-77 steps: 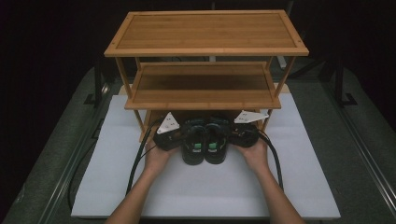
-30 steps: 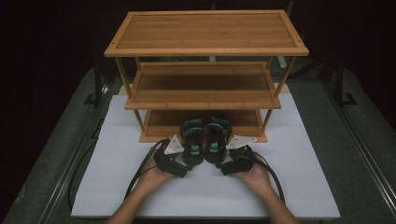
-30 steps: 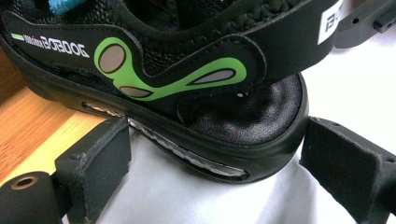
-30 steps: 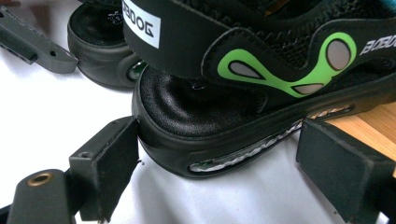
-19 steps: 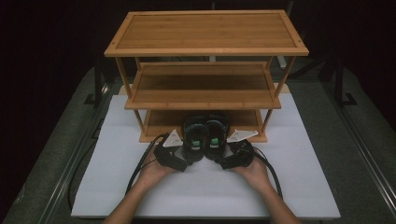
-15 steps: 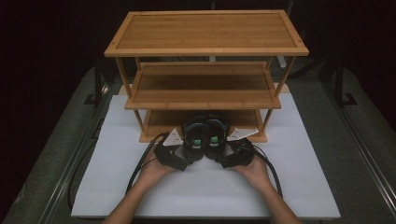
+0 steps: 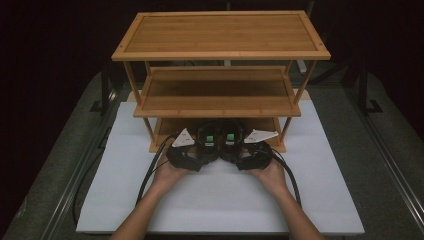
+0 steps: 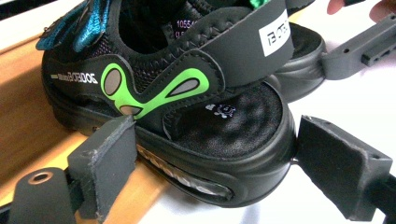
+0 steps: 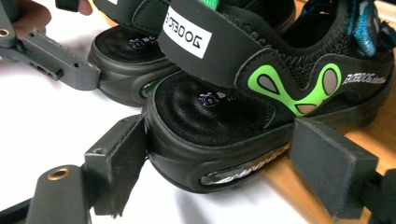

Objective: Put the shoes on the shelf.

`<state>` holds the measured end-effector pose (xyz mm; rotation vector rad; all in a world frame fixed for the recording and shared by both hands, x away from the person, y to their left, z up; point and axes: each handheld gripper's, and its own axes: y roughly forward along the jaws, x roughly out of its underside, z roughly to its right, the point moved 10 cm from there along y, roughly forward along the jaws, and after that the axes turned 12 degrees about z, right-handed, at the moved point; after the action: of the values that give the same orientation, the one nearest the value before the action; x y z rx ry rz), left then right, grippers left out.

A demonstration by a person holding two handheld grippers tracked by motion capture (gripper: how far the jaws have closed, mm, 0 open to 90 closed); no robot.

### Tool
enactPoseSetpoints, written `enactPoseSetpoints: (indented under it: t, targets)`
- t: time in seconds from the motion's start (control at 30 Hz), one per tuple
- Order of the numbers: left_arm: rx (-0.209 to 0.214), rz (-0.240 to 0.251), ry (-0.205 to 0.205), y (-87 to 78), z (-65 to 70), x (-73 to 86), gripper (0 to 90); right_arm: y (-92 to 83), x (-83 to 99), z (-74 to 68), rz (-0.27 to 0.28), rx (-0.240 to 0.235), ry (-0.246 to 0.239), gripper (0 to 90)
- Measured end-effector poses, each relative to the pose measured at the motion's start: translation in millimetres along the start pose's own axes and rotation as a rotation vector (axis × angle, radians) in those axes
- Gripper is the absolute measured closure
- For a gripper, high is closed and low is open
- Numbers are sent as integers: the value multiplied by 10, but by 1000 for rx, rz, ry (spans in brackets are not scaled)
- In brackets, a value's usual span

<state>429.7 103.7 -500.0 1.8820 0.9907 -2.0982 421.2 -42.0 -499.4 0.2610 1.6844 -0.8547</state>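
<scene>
Where the rack's bottom shelf meets the white mat, two sandals sit side by side, heels toward the person, toes on the wood and heels overhanging the mat. Left sandal: black mesh with a thick rubber sole, lime-green loop marking on the side, blue pull tab, a broad heel strap bearing a white label, a small printed emblem on the heel. Right sandal: the mirror twin, same green marking and labelled strap.

Count — sandals, two; grippers, two; hands, two; rack tiers, three; mat, one.

Left gripper: jaws have just been closing, heel of the left sandal between them — the left pad touches the sole, the right pad stands a sliver off. Right gripper: jaws likewise just closing around the right sandal's heel, one pad at the sole, the other just clear.

From the high view the sandals are mostly covered by the middle shelf and the grippers; toes unseen, label lettering too blurred to read.
</scene>
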Motion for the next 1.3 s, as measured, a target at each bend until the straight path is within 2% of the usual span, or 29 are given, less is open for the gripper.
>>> enactPoseSetpoints:
  t: [0.1,0.17,0.37,0.5,0.53,0.63,0.73,0.8,0.87,0.93,0.97,1.1,1.13,1.27,1.3]
  targets:
    - [-12,4,-10,58,-69,-13,145,29,-26,62,-7,20,-24,208]
    - [-22,-4,-2,89,-101,-18,145,49,-37,105,-7,29,-39,210]
    - [-40,-13,-14,171,-195,-35,146,88,-46,199,-5,55,-44,235]
    - [-50,-27,-12,214,-244,-45,146,107,-51,263,-9,71,-38,235]
    - [-56,-19,-25,230,-246,-53,146,112,-49,279,-10,71,-32,235]
    - [-66,-39,-11,248,-289,-46,146,138,-54,319,-3,77,-19,235]
    - [-74,-47,-11,276,-322,-50,146,167,-60,371,-12,109,-20,245]
    - [-78,-44,-11,288,-328,-48,146,182,-35,394,-24,122,9,245]
    - [-80,-39,-11,301,-344,-40,146,223,-48,461,3,119,-19,244]
    - [-84,-40,-12,316,-369,-31,145,241,-41,468,3,114,0,243]
    - [-91,-37,-22,331,-382,-29,145,256,-42,492,6,120,-9,243]
    - [-94,-45,-31,338,-391,-29,144,258,-30,489,-2,120,21,229]
    - [-93,-46,-36,334,-389,-31,144,245,-6,471,-27,128,52,219]
    - [-86,-70,-53,305,-371,15,144,213,-9,459,-32,123,63,189]
    - [-81,-69,-57,285,-356,27,143,207,-30,471,-15,116,39,187]
